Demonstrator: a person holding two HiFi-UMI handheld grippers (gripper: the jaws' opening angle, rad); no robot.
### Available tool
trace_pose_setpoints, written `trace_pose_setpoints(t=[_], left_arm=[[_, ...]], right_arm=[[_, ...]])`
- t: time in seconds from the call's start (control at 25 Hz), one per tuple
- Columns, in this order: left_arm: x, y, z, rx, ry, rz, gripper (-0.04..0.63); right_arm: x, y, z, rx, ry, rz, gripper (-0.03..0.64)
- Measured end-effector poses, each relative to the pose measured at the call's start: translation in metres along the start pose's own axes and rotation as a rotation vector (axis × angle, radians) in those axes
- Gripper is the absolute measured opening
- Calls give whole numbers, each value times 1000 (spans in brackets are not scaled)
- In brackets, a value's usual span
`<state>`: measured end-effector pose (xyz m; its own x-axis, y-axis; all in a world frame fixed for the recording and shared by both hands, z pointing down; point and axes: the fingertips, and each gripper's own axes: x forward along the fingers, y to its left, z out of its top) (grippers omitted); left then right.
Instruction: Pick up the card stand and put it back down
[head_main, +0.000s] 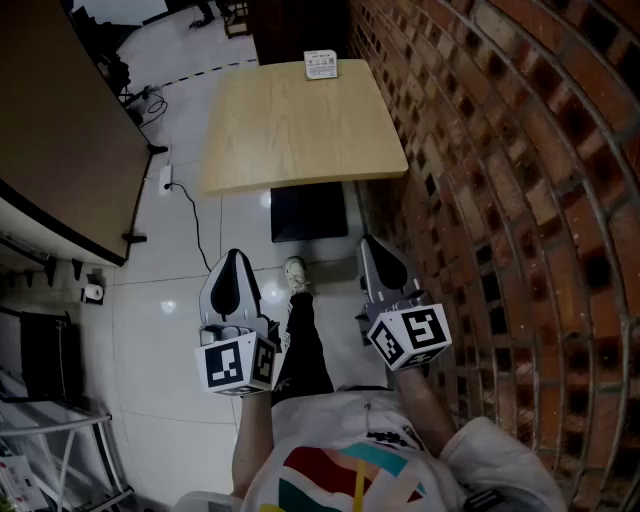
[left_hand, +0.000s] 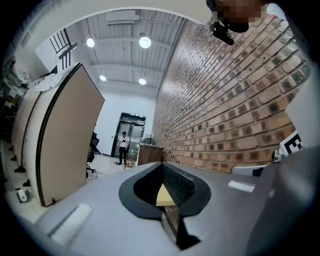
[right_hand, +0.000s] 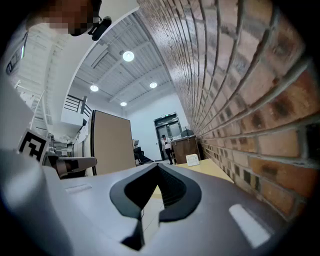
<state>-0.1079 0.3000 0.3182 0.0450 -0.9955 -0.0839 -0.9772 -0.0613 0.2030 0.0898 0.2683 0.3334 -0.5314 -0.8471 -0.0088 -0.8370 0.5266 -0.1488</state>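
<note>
The card stand (head_main: 321, 65), a small white upright sign, stands at the far edge of the light wooden table (head_main: 300, 130); the right gripper view shows the card stand (right_hand: 192, 160) small and far off on the table (right_hand: 212, 171). Both grippers hang well short of the table, over the floor in front of the person's body. My left gripper (head_main: 233, 260) is shut with nothing in it, its jaws meeting in a line (left_hand: 162, 166). To its right, my right gripper (head_main: 378, 246) is also shut and empty (right_hand: 157, 168).
A brick wall (head_main: 520, 200) runs close along the right side of the table. A dark partition board (head_main: 60, 160) stands at the left, with a cable (head_main: 200, 235) on the white floor. A black square base (head_main: 308, 212) sits under the table's near edge. A person (left_hand: 122, 147) stands far off by a door.
</note>
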Motion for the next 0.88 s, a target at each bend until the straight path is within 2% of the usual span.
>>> trace_pose_setpoints(t=[0.12,0.28,0.4,0.6,0.76,0.88], left_arm=[[92,28,-4,16,-12,-25,5],[224,76,5,35,11,-38,5],[302,97,-17,77,13,-84,5],[381,94,-51,104,12,-127,5],[426,96,-62,55,37,-117,5],[446,94,-68,55,46,-114,5]], right_arm=[[88,-28,-2,-21,-3,-1,2],[206,-67,8,-5,10,-42,2],[267,-103,-5,5,-45,-96,2],[317,-153,-36,4,-47,-135,2],[353,-183,-37,43,-16,-168,2],[375,-193,-42,40,3,-159,2]])
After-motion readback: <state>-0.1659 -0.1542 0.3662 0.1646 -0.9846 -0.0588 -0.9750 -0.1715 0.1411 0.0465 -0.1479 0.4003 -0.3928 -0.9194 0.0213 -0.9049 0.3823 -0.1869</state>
